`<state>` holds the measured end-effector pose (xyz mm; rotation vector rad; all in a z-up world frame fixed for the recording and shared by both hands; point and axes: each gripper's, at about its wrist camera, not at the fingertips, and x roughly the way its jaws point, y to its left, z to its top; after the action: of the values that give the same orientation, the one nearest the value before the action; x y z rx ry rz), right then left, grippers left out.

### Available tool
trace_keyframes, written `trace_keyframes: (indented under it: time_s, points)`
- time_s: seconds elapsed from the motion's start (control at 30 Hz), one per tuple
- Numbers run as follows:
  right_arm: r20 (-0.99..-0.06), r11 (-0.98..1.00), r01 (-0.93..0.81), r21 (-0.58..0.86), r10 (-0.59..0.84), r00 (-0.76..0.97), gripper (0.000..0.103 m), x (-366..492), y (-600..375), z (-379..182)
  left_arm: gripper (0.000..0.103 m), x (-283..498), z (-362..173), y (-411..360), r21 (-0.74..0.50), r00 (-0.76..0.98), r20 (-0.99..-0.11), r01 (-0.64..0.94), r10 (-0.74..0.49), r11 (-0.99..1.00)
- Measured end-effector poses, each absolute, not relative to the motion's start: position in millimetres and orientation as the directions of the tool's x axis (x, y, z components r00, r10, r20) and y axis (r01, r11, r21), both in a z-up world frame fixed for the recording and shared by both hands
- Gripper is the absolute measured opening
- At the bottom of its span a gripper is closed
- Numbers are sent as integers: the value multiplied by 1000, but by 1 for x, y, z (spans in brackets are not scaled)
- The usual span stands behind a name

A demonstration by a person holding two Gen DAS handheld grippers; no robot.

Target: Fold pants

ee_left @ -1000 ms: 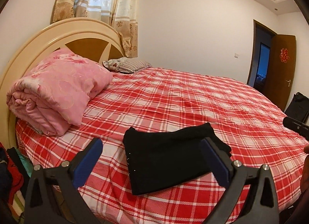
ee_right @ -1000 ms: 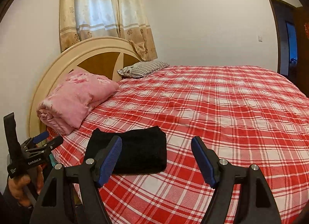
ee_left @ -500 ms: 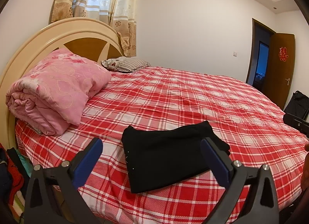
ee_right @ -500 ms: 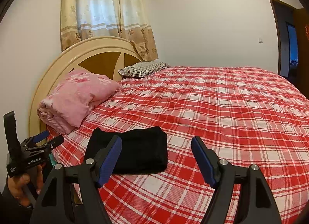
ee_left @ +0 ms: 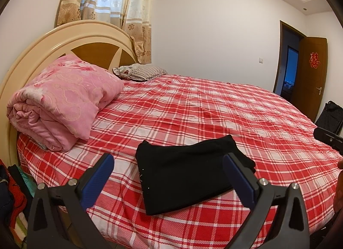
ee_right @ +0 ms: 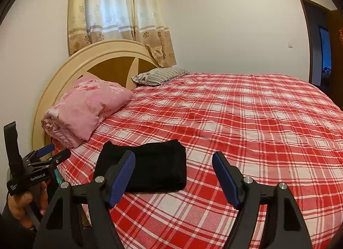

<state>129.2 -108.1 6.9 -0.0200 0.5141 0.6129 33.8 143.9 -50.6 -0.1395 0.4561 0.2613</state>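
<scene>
I have the folded pants [ee_left: 188,171] lying on the bed [ee_left: 214,116], near its closest edge. Behind them to the left, a rolled quilt [ee_left: 62,100] sits against the headboard [ee_left: 90,40], and a pillow [ee_left: 139,72] lies farther back along that headboard. A curtain [ee_left: 111,10] hangs behind the headboard. Far right, beyond the bed, a door [ee_left: 310,75] stands ajar. My left gripper [ee_left: 167,176] and right gripper [ee_right: 173,173] both hang before the bed edge, apart from the pants.
</scene>
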Motion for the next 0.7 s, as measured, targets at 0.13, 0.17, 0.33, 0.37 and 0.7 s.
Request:
trace_keyframes:
  time_s: [0.13, 0.17, 0.33, 0.37, 0.7]
  points:
    - [-468, 821, -556, 132, 545, 695, 76, 129, -108, 5, 103, 34, -51, 144, -74, 865, -451, -279, 217, 957]
    - [-469, 821, -556, 131, 545, 695, 76, 130, -108, 6, 103, 34, -51, 144, -74, 865, -452, -279, 217, 957]
    - [-471, 820, -558, 130, 546, 693, 76, 129, -108, 5, 103, 33, -51, 144, -73, 864, -456, -276, 214, 958]
    - [-472, 820, -558, 129, 545, 693, 76, 129, -107, 4, 103, 33, -51, 143, -73, 863, -457, -276, 214, 958]
    - [-475, 819, -560, 124, 545, 691, 76, 130, -106, 3, 103, 36, -53, 141, -58, 859, -463, -274, 217, 960]
